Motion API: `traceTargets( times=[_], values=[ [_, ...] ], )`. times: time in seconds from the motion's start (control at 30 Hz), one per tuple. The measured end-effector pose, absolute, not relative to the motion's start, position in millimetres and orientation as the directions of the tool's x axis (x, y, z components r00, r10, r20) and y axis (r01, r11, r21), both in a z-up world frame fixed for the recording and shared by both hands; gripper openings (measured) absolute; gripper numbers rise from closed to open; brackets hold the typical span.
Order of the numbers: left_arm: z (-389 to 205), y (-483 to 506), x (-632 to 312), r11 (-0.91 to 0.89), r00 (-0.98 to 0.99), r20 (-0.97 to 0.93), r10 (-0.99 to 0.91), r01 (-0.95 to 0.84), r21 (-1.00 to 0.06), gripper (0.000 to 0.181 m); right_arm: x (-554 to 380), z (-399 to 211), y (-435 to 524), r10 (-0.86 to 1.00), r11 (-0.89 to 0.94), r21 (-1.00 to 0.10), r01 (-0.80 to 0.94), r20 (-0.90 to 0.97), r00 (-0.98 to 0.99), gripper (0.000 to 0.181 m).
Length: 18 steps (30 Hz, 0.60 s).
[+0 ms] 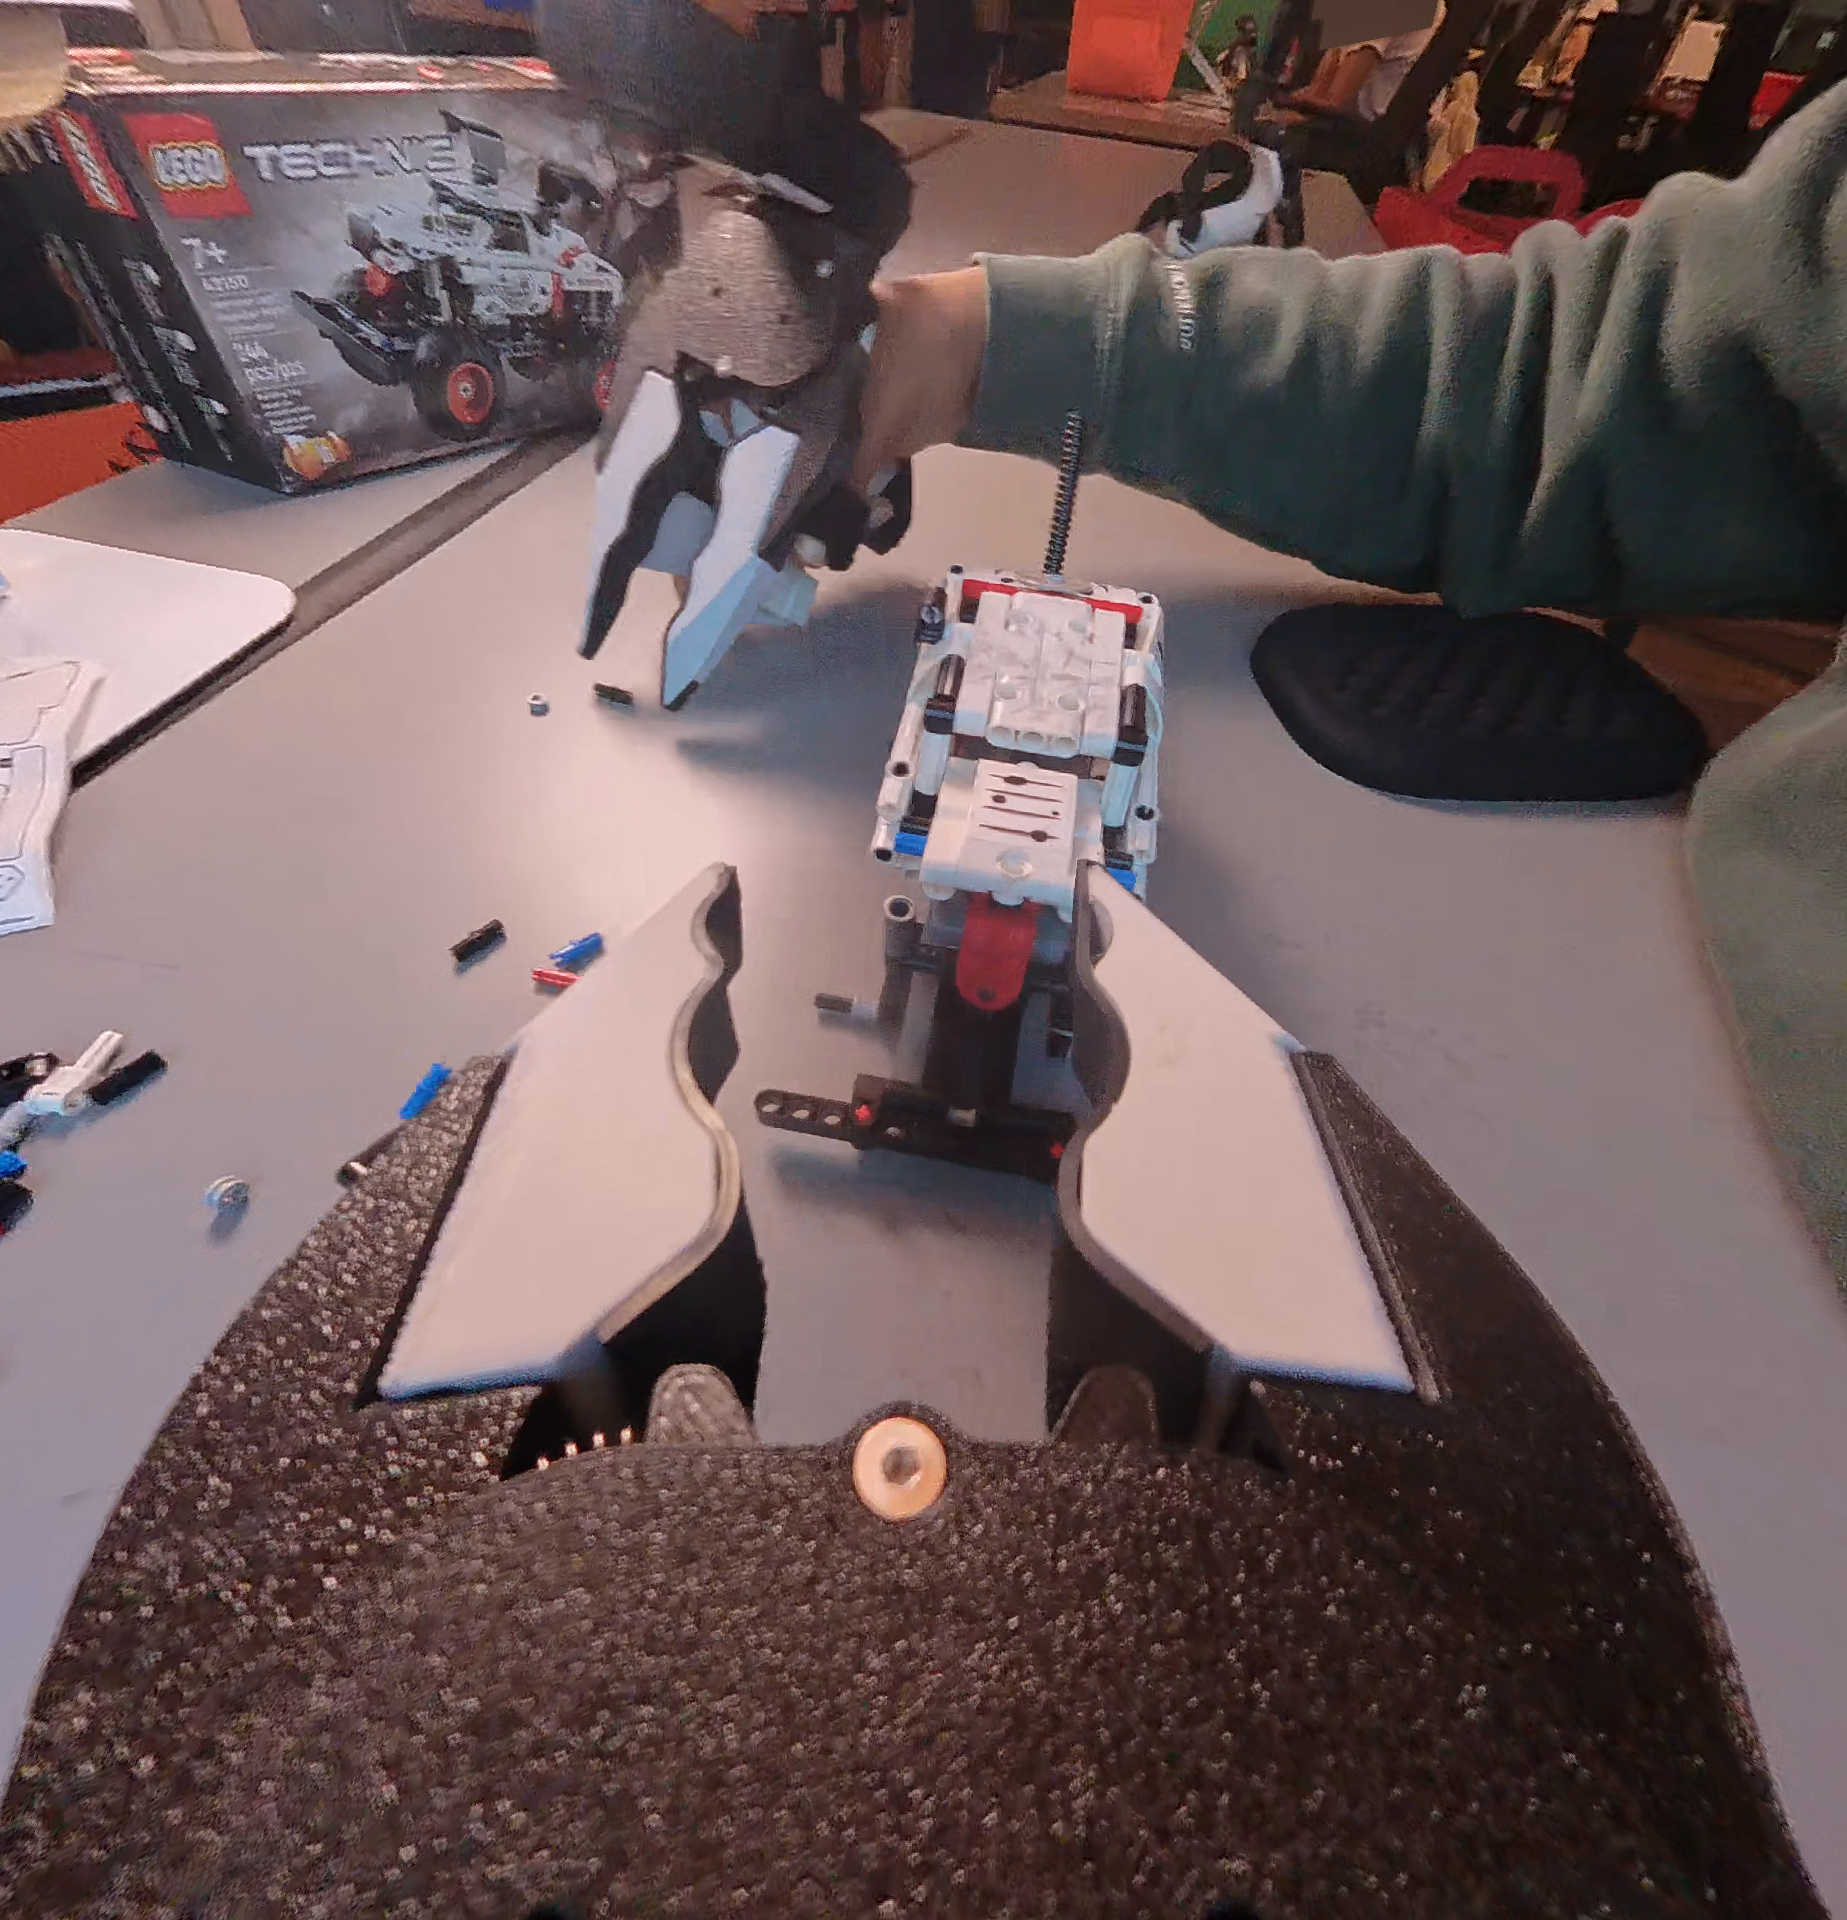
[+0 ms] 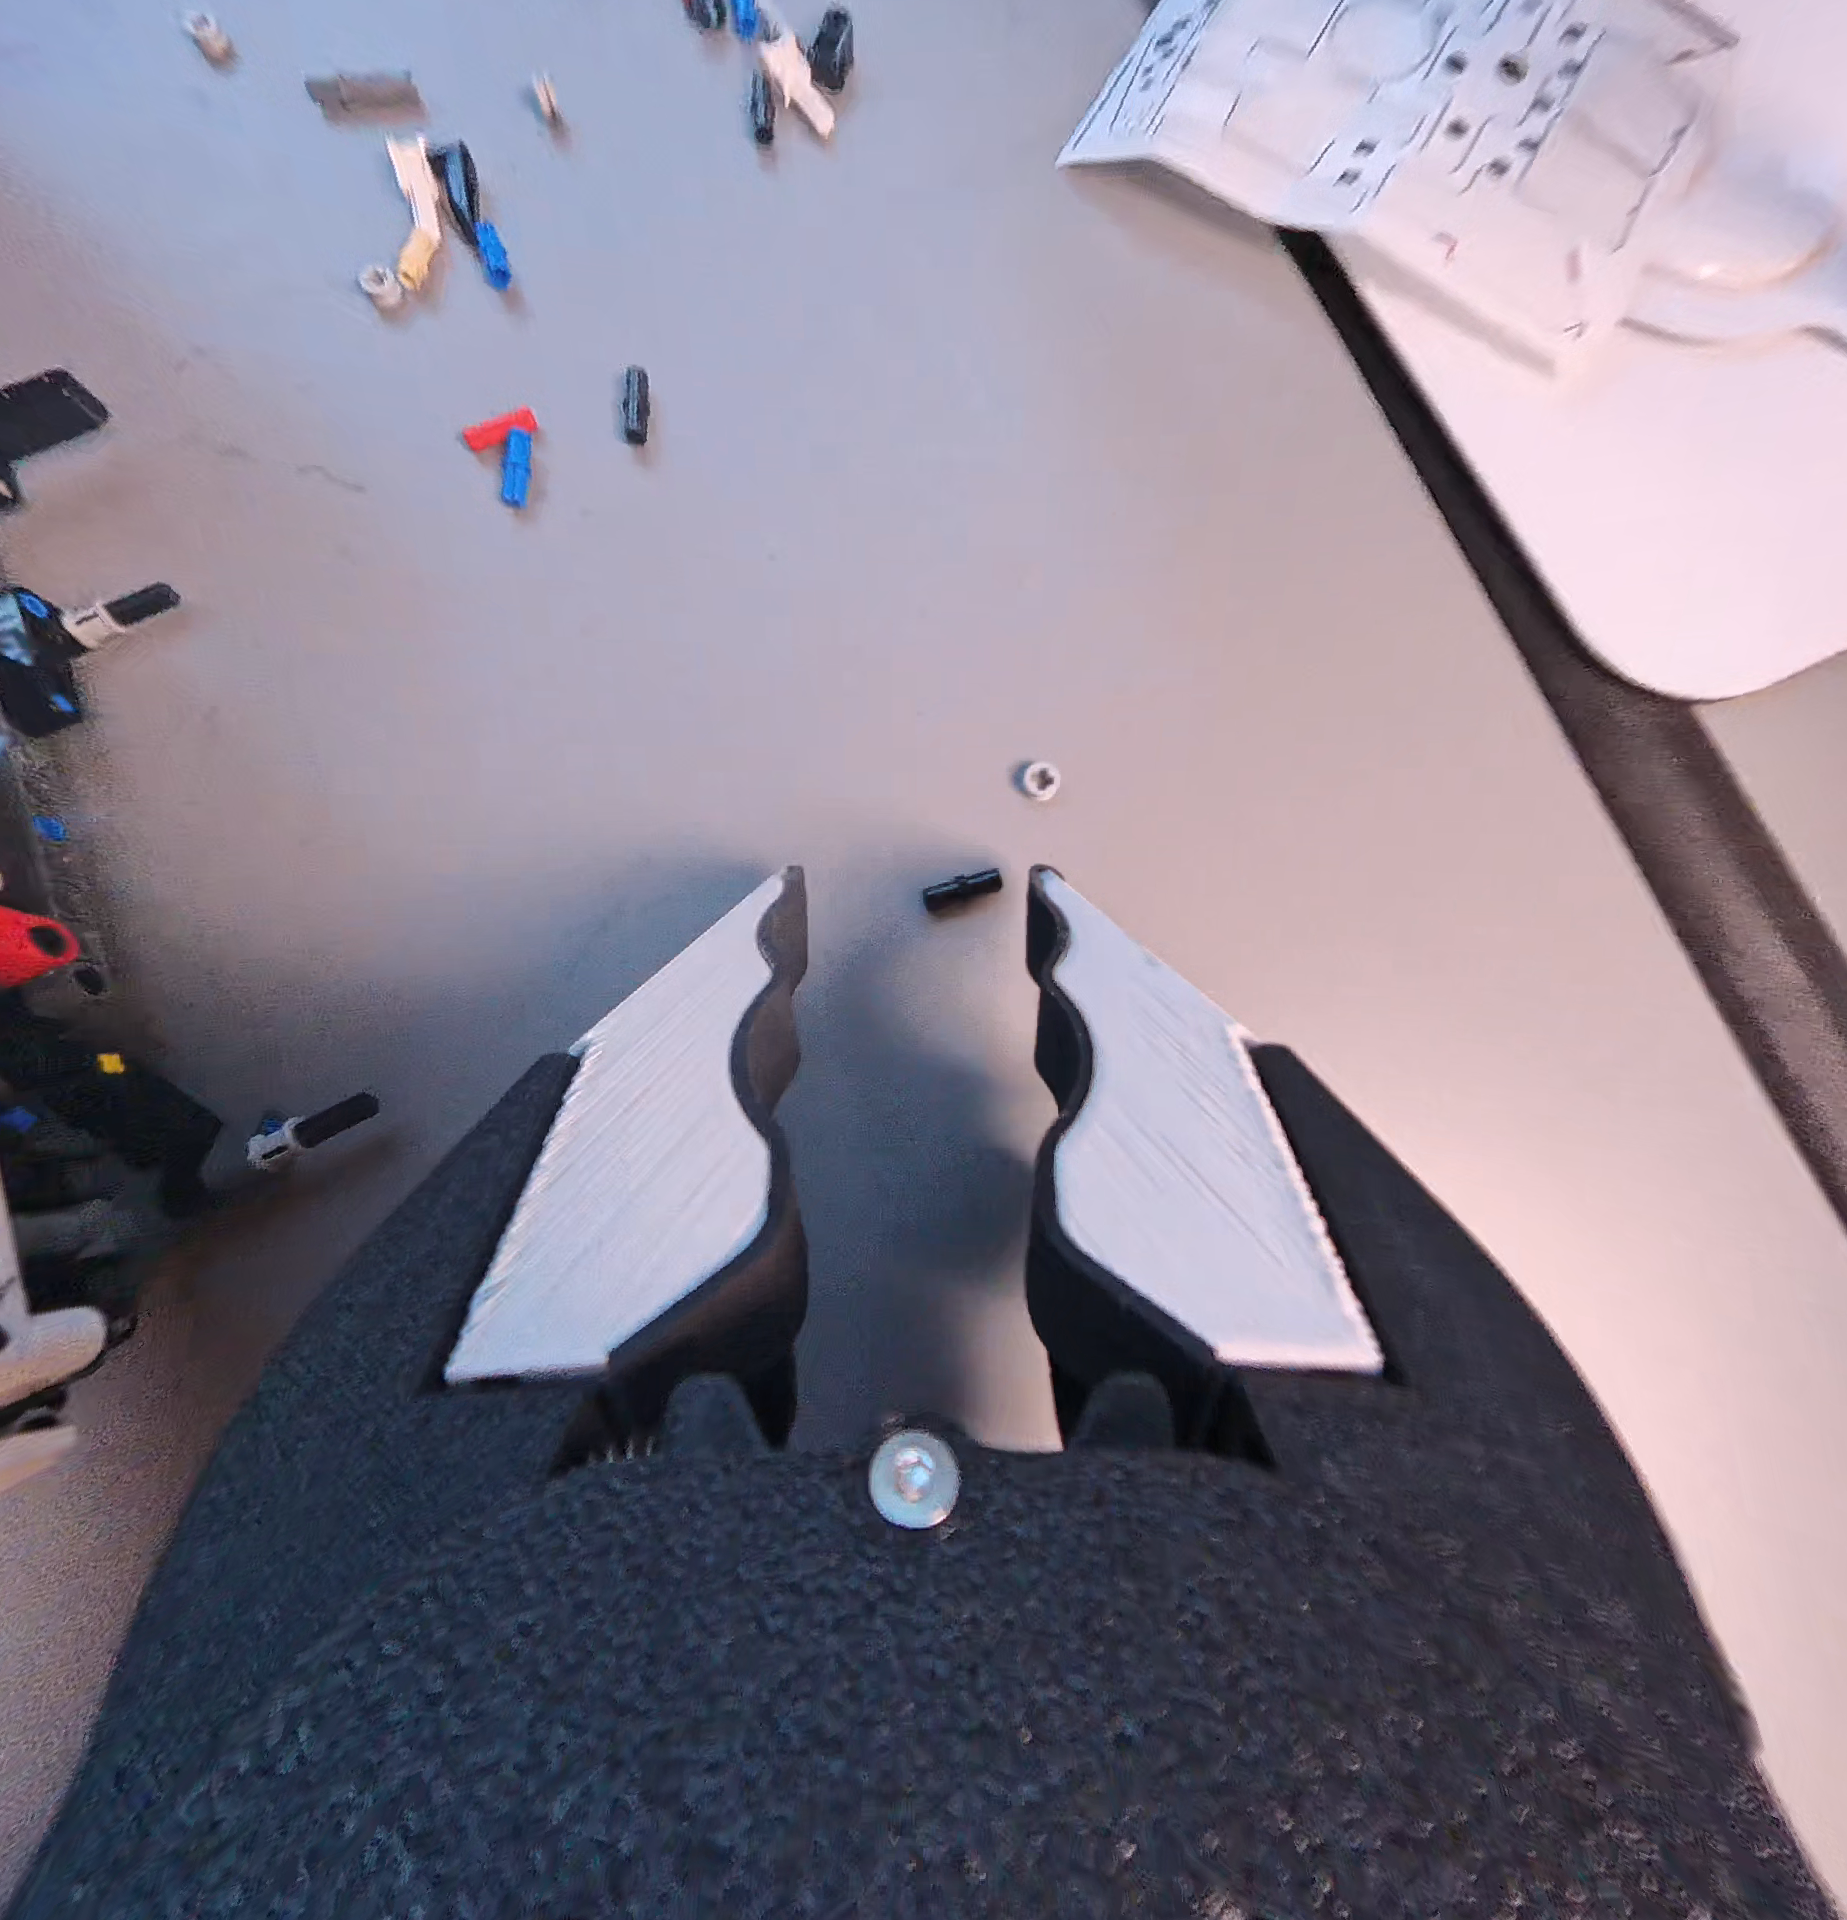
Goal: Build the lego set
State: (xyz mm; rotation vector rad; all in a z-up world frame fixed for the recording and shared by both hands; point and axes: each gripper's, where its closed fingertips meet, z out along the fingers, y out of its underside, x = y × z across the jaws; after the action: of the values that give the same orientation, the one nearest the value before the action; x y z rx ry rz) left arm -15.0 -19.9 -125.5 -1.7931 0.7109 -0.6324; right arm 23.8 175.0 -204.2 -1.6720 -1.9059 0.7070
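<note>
The left tongs point(image 1: 903, 914) stand released, their two fingers spread wide with nothing between the pads. Between them and just ahead sits the partly built lego truck point(image 1: 1018, 769) on the grey tabletop point(image 1: 1418, 987): its black front beam point(image 1: 898, 1127) lies nearest, between the finger bases, then a red piece point(image 1: 995, 951) level with the fingertips, then the white body beyond. The right fingertip looks to be against the white body's near corner, though contact is hard to tell. A black spring-like rod point(image 1: 1062, 499) rises from the truck's far end. Left of the left tongs, loose pins in black, blue and red point(image 1: 545, 951) lie scattered.

Farther off and to the left of the truck, the right tongs point(image 2: 914, 883) point down at the tabletop, also released and empty, held by a hand point(image 1: 924, 364) in a green sleeve point(image 1: 1418, 364). A small black pin point(image 2: 963, 890) lies on the tabletop between their fingertips, nearer the right one, touching neither. Just past it is a small grey bush point(image 2: 1036, 779). Beyond, toward the right of those tongs, a printed paper sheet point(image 2: 1366, 104) lies on a white board point(image 2: 1677, 520). At the far left of the left wrist view stands the set's box point(image 1: 327, 312).
</note>
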Motion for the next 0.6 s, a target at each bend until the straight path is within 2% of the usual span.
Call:
traceTargets(
  times=[0.1,0.17,0.27,0.6],
  values=[
    [-141,-29,-3,-0.323,0.623,0.126,-0.772,-0.214,-0.922,0.074,20,-211,170,0.989,0.121,-0.665,0.737,0.014,-0.149,0.039],
    [-153,-29,8,-0.335,0.612,0.114,-0.783,-0.260,-0.906,0.074,21,-211,170,0.988,0.123,-0.660,0.741,0.010,-0.154,0.043],
    [-164,-21,22,-0.332,0.628,0.063,-0.776,-0.321,-0.887,0.058,27,-212,170,0.989,0.115,-0.670,0.733,0.005,-0.150,0.045],
    [-164,-11,89,-0.303,0.556,0.055,-0.829,-0.365,-0.880,0.057,48,-204,174,0.995,0.056,-0.736,0.675,-0.013,-0.096,0.045]
  ],
)
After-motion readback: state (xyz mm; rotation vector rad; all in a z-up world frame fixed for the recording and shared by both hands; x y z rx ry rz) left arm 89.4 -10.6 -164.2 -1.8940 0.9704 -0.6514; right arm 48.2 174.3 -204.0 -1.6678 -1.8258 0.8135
